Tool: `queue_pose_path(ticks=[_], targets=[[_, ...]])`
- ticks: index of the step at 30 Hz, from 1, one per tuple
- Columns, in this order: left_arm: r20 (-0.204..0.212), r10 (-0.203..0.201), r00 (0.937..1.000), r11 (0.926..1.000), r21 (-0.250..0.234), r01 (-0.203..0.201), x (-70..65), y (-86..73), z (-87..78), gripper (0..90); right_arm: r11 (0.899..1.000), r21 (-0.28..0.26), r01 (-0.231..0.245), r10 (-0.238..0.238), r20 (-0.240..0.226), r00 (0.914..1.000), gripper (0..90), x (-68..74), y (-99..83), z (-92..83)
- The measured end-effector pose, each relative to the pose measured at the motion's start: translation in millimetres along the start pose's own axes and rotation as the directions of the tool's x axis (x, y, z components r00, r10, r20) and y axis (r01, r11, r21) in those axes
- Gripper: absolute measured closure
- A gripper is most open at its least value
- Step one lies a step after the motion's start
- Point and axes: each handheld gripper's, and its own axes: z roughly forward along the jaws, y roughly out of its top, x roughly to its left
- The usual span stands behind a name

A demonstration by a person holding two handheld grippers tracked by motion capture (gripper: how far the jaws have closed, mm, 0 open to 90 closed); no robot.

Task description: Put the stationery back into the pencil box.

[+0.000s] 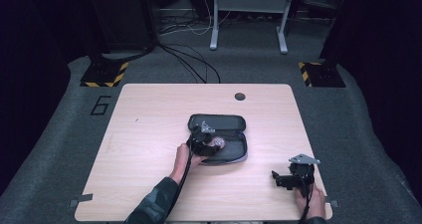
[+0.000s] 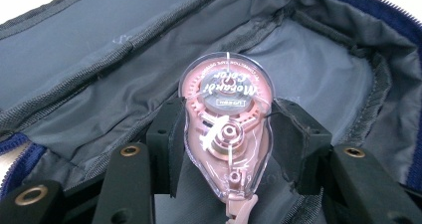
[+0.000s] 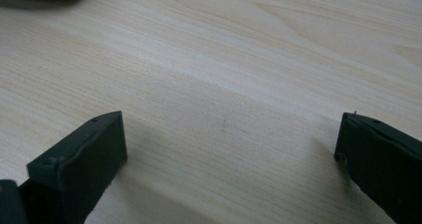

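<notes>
The left gripper has its two black jaws pinching a clear-shelled, teardrop-shaped pink correction-tape dispenser by its flat sides, right over the grey fabric lining of the open dark zip-up pencil case with the blue zipper edge, which lies near the middle of the pale wooden table. From the high view the dispenser sits over the case's near half, towards the person's side, though whether it rests on the lining or hangs just above it I cannot tell. Now the risks, as I judge them: that shell is smooth and curved, and the pads grip it around its waist, so a slight twist could let it pivot or squirt out and land outside the case. Its narrow tip points back towards the gripper and could snag in the soft lining on release. The case itself is light and unpinned, so a downward push might shove it. The right gripper, well to the right of the case near the table's front edge, has its jaws spread wide over bare wood, holding nothing.
</notes>
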Motion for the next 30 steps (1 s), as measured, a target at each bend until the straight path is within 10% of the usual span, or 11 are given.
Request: queue_pose_path(ticks=[8,13,30], targets=[[0.002,-0.007,1.0,0.9992,0.039,0.007,-3.8,-0.2,4.2,48.8,1.0,0.0,0.0,0.0,0.0,1.0,0.0,0.0,0.0,0.0],[0.002,-0.002,1.0,0.9997,0.023,0.002,-4.3,1.7,-3.7,29.9,1.0,0.0,0.0,0.0,0.0,1.0,0.0,0.0,0.0,0.0],[-0.05,0.026,0.9984,0.9963,-0.081,-0.03,0.2,-13.6,-82.1,12.9,1.0,0.0,0.0,0.0,0.0,1.0,0.0,0.1,0.0,0.0]])
